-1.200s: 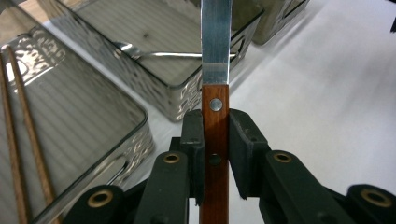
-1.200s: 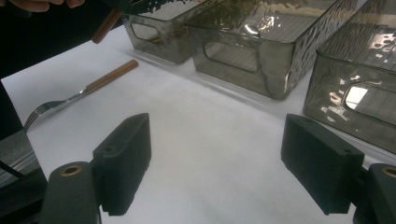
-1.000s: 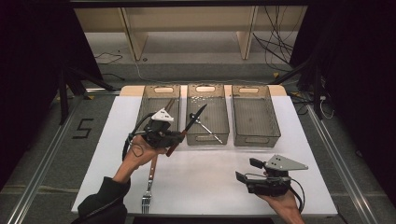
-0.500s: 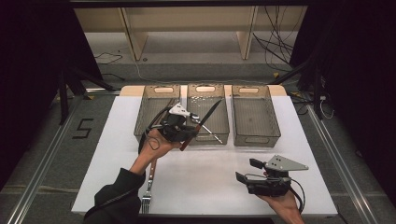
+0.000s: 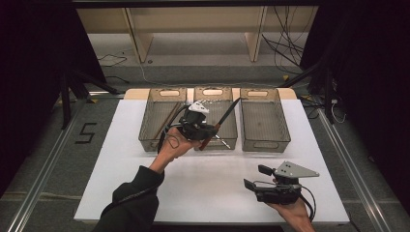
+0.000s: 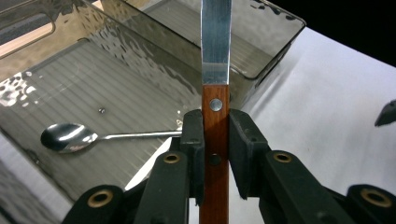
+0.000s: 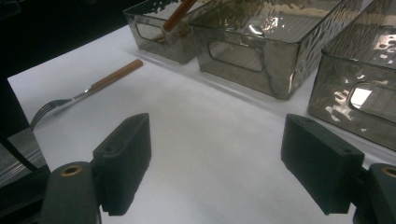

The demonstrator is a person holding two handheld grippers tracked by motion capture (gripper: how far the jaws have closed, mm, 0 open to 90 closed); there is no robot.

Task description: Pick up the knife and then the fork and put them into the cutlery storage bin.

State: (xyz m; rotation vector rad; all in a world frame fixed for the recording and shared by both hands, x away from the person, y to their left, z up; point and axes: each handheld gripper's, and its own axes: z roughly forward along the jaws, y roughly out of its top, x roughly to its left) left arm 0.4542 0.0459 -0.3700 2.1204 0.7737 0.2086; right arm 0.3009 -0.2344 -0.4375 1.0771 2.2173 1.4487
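A knife with a red-brown wooden handle (image 6: 215, 116) and a steel blade (image 6: 215, 37) is clamped between the jaws of my left gripper (image 6: 215, 135), which is shut on the handle. From above, the left gripper (image 5: 208, 129) hangs over the near edge of the middle bin (image 5: 215, 92), and the knife (image 5: 223, 120) slants up and to the right across it. A spoon (image 6: 70, 136) lies on that bin's floor. My right gripper (image 5: 255, 177) rests low at the near right of the table, its jaws (image 7: 215, 158) wide open with only the white tabletop between them.
Three smoky clear bins stand in a row at the back: the left bin (image 5: 162, 118) holds a wooden-handled utensil (image 7: 180, 11), and the right bin (image 5: 263, 121) looks bare. A wooden-handled fork (image 7: 88, 95) lies on the white table (image 5: 217, 188) near its front left.
My left gripper has carried the knife to the right and a little away, from over the left bin to over the middle bin. The right gripper has stayed put.
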